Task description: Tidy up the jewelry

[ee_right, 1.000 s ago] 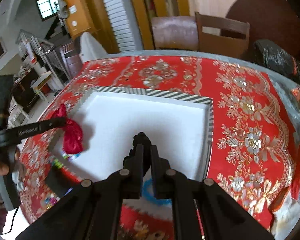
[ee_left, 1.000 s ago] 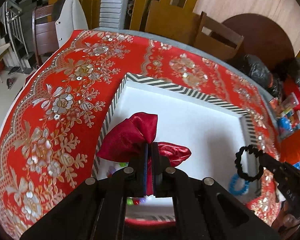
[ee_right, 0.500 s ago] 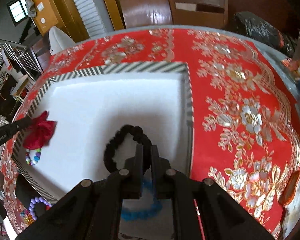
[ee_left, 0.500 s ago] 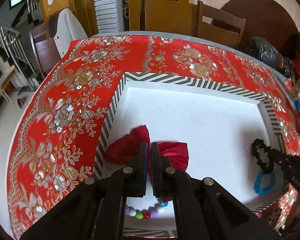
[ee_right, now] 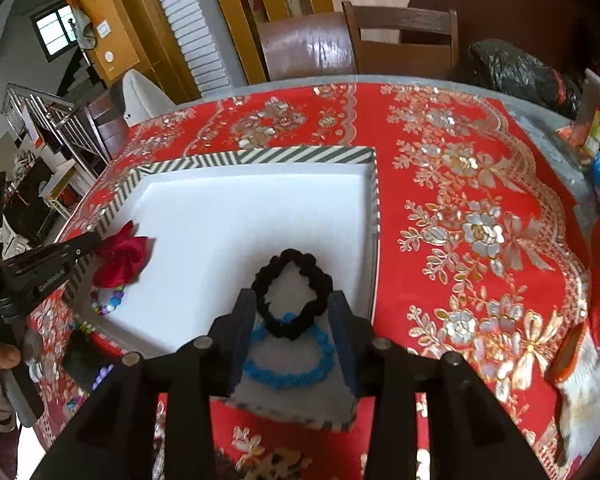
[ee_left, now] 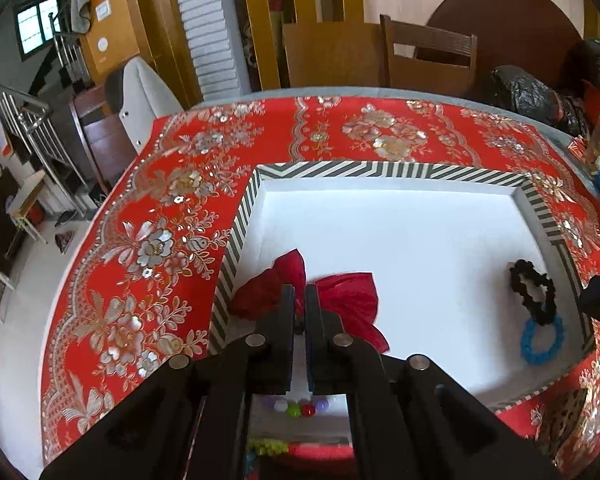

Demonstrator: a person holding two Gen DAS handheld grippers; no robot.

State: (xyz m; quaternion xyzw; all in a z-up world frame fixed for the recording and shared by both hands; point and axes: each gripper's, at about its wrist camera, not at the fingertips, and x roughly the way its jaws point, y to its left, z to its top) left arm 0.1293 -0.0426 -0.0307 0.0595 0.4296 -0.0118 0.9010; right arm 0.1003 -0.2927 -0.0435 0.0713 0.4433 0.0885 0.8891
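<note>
A white tray with a striped rim [ee_left: 380, 170] [ee_right: 260, 157] lies on the red floral tablecloth. My left gripper [ee_left: 299, 294] is shut on a red satin bow [ee_left: 352, 300], which rests low at the tray's near left; the bow also shows in the right wrist view [ee_right: 122, 254]. My right gripper [ee_right: 292, 300] is open, its fingers either side of a black scrunchie [ee_right: 292, 298] lying on the tray. The scrunchie [ee_left: 534, 292] overlaps a blue beaded bracelet [ee_right: 288, 360] [ee_left: 540, 340]. A multicoloured bead bracelet [ee_left: 296, 406] [ee_right: 110, 302] lies by the bow.
More bead bracelets [ee_right: 100, 376] lie on the cloth in front of the tray. Chairs [ee_right: 404, 40] stand behind the table. Black bags [ee_left: 532, 92] and small packets [ee_right: 592, 128] crowd the table's right side.
My right gripper has opened and let go of the black scrunchie, which now lies on the tray over the blue bracelet. My left gripper has lowered the red bow onto the tray.
</note>
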